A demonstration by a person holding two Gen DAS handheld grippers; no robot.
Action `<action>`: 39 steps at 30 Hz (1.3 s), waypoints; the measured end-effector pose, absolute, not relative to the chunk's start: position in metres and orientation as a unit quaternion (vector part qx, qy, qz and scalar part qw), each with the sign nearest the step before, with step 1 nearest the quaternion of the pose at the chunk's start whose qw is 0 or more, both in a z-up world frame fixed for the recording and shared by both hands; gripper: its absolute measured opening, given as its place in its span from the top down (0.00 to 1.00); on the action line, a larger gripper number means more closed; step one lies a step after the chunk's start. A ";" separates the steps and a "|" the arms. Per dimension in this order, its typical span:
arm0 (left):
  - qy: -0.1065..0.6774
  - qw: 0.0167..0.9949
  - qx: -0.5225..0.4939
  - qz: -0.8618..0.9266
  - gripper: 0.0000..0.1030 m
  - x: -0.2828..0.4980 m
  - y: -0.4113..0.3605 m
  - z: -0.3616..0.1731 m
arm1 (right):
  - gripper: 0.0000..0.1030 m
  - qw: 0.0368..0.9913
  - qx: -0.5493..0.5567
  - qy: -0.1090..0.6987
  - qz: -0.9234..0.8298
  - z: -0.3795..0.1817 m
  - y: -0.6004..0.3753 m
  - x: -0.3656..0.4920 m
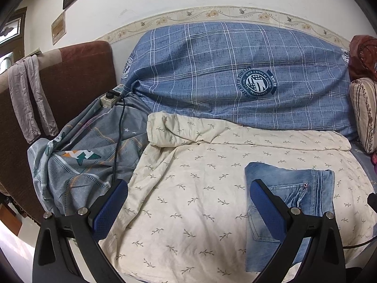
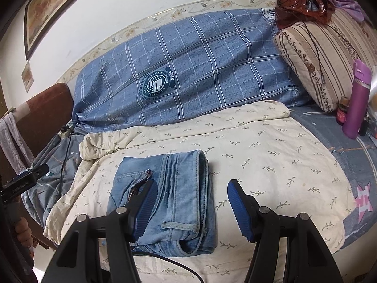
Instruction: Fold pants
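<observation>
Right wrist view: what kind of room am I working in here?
Most likely a home bedroom: the folded jeans lie on a cream leaf-print quilt spread over a bed, with a striped pillow and a purple flask alongside.

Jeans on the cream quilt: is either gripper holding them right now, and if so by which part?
Nothing is held. The left gripper and right gripper are both open above the folded jeans, which lie free on the quilt.

faded blue jeans (image 2: 165, 200), leaf-print cream quilt (image 2: 259, 155)
</observation>
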State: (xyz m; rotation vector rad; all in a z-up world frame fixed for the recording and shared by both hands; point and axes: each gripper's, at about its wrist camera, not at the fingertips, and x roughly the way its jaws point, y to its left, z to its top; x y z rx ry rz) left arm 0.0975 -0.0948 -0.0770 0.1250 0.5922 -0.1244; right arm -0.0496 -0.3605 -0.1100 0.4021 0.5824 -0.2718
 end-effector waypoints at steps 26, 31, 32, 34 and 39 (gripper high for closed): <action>0.300 0.949 0.059 -0.078 0.00 0.102 -0.104 -0.082 | 0.37 0.929 0.194 0.290 -0.124 -0.109 -0.358 -0.046; 0.302 0.948 0.057 -0.079 0.00 0.102 -0.102 -0.083 | 0.37 0.930 0.190 0.291 -0.122 -0.108 -0.354 -0.045; 0.302 0.948 0.057 -0.079 0.00 0.102 -0.102 -0.083 | 0.37 0.930 0.189 0.292 -0.122 -0.108 -0.353 -0.044; 0.303 0.948 0.056 -0.079 0.00 0.103 -0.102 -0.084 | 0.37 0.930 0.188 0.293 -0.121 -0.108 -0.352 -0.043; 0.303 0.948 0.055 -0.081 0.00 0.104 -0.101 -0.084 | 0.37 0.930 0.186 0.294 -0.119 -0.107 -0.350 -0.042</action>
